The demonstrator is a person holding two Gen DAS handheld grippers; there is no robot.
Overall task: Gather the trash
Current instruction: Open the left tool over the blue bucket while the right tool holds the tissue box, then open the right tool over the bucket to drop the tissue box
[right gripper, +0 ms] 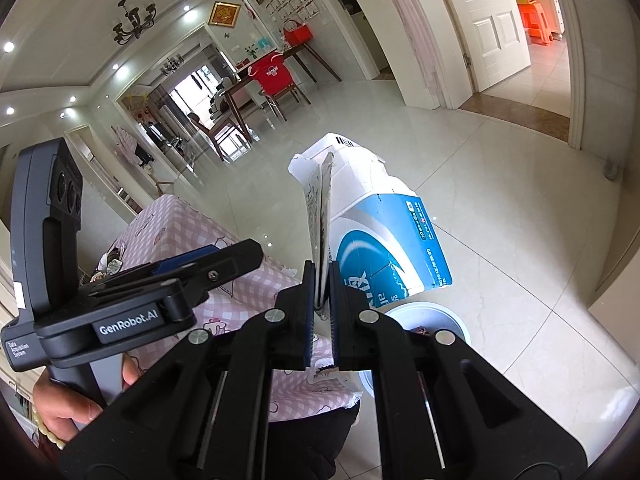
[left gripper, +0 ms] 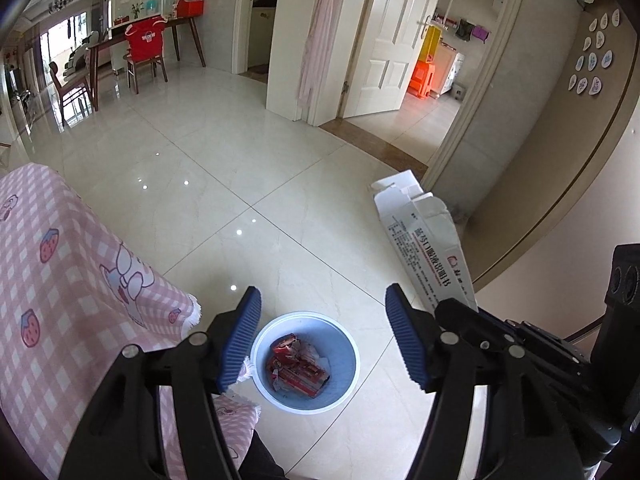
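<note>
A blue waste bin [left gripper: 347,354] with a white rim stands on the tiled floor, with red wrappers [left gripper: 296,368] lying inside. My left gripper [left gripper: 322,300] hangs open right above it, nothing between its blue pads. My right gripper [right gripper: 321,270] is shut on a flattened white and blue carton [right gripper: 384,216], which sticks up and forward from the jaws. In the left wrist view the carton [left gripper: 424,240] shows to the right of the bin, printed side facing. The bin's rim [right gripper: 440,314] peeks out under the carton in the right wrist view.
A table under a pink checked cloth [left gripper: 60,280] stands to the left, its corner touching the bin's side. A person's hand [right gripper: 68,412] grips the left gripper's handle. Glossy tiled floor [left gripper: 248,168] stretches ahead to doorways and a dining table with chairs [left gripper: 144,52].
</note>
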